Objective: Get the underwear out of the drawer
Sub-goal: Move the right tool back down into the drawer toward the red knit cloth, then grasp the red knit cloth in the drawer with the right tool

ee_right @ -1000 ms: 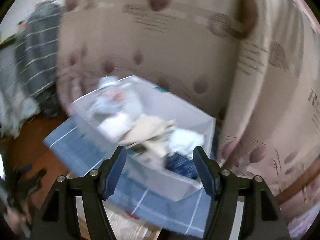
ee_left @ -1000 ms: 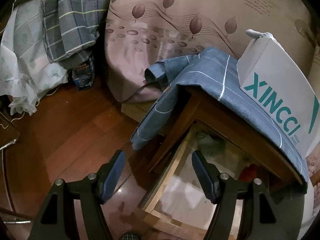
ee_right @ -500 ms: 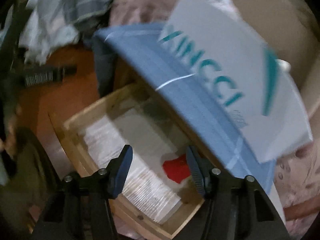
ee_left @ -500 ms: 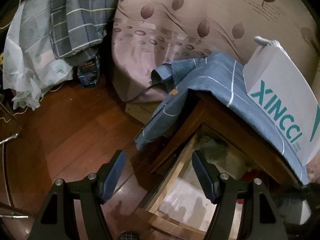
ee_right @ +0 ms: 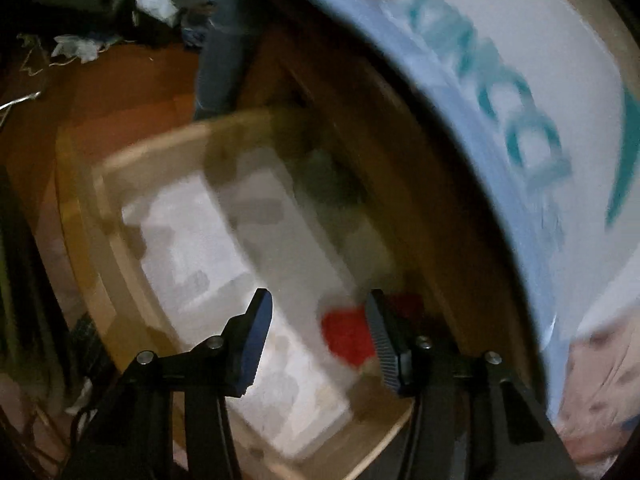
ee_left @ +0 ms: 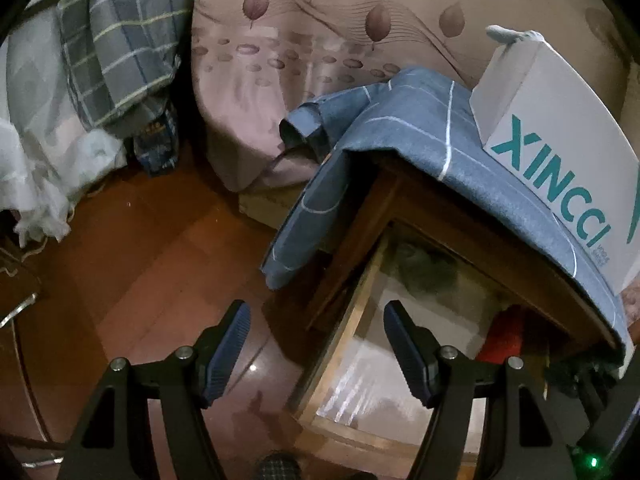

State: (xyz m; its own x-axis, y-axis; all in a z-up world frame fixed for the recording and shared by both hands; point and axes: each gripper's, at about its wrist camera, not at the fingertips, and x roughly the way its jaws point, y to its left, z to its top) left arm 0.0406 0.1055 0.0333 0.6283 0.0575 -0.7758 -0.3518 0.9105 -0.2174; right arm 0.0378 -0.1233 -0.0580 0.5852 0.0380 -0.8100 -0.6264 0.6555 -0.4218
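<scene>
Right claw lowered into an open drawer over red underwear, left claw held spread beside the drawer

A light wooden drawer (ee_right: 120, 280) is seen pulled out from under a dark wooden desk (ee_left: 400, 200), which is draped with a blue cloth (ee_left: 400, 128) and topped by a white box (ee_left: 560, 152) with teal lettering. The red underwear (ee_right: 346, 334) is seen lying near the drawer's right side, on a pale lining; the view is blurred. The right claw (ee_right: 320, 336) is shown closing, its pads still apart, with the underwear between them and just against the right pad; whether it is touched cannot be told. The left claw (ee_left: 316, 354) is held spread and empty above the floor (ee_left: 140, 260) and the drawer's left edge
</scene>
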